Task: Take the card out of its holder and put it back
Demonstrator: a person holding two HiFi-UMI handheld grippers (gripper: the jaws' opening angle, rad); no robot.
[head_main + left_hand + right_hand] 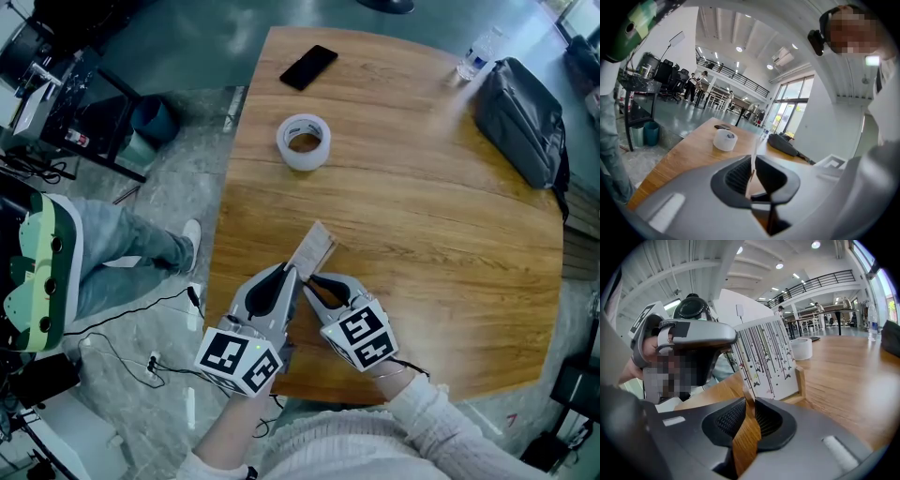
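A white card with dark vertical streaks stands upright in a low wooden holder near the table's front edge. My left gripper comes at it from the left. In the left gripper view the card shows edge-on, and the left gripper is shut on it. My right gripper sits just right of the left one. In the right gripper view the card faces the camera, and the right gripper is shut on the holder's near wooden end.
On the wooden table a roll of tape lies beyond the card, with a black phone farther back. A dark bag and a bottle sit at the far right. A person's leg is left of the table.
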